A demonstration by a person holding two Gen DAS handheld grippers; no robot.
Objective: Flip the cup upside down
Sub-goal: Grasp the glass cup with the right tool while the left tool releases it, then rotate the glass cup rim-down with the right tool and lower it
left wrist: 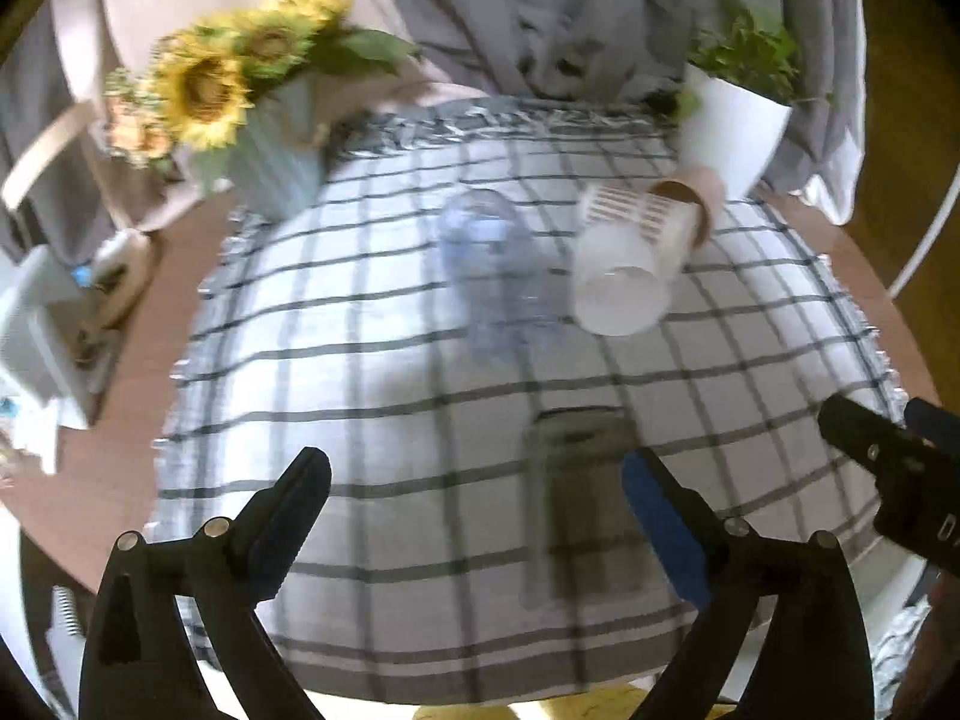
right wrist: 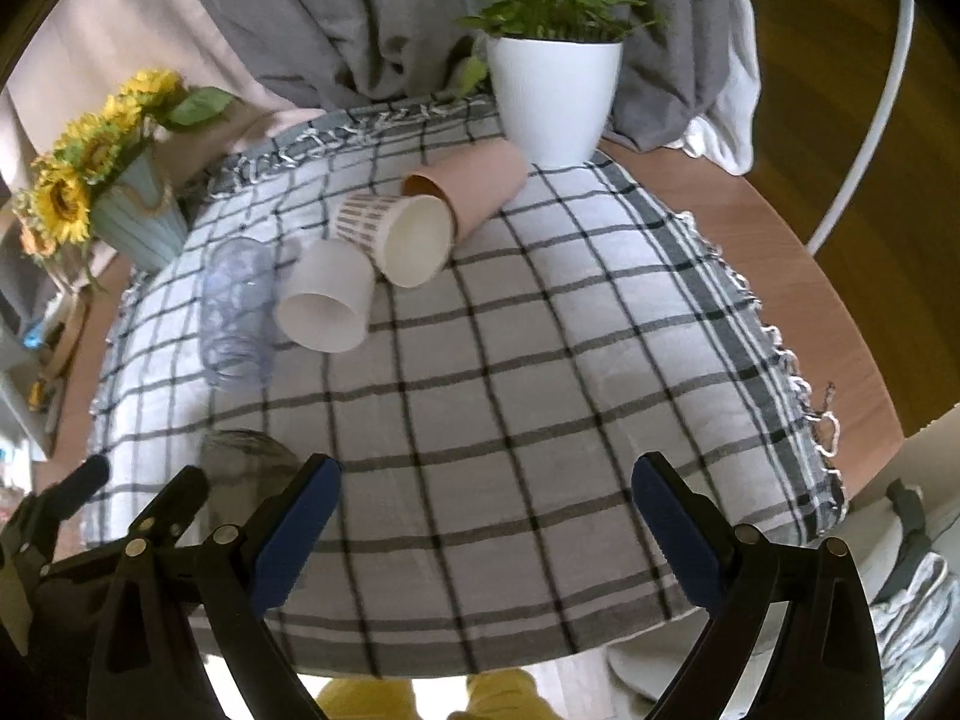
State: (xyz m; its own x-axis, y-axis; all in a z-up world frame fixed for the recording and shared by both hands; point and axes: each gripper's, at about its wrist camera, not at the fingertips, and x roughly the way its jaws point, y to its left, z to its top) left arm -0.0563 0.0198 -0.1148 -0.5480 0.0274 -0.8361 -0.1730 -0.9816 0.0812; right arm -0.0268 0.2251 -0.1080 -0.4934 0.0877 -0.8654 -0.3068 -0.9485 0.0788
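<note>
Several cups lie on their sides on the checked cloth (right wrist: 540,360). A white cup (right wrist: 324,306) lies with its mouth toward me. A patterned cup (right wrist: 396,234) and a pink-brown cup (right wrist: 474,186) lie behind it. A clear plastic cup (right wrist: 237,306) lies to their left. A smoky transparent cup (left wrist: 579,498) lies near my left gripper (left wrist: 474,516), just left of its right finger. It shows partly in the right wrist view (right wrist: 240,456). My left gripper is open and empty. My right gripper (right wrist: 486,516) is open and empty above the cloth's near part.
A white pot with a green plant (right wrist: 552,96) stands at the back. A blue vase of sunflowers (right wrist: 138,210) stands at the back left. Grey drapes hang behind. The round wooden table (right wrist: 810,252) shows around the cloth. Clutter sits at the far left (left wrist: 54,324).
</note>
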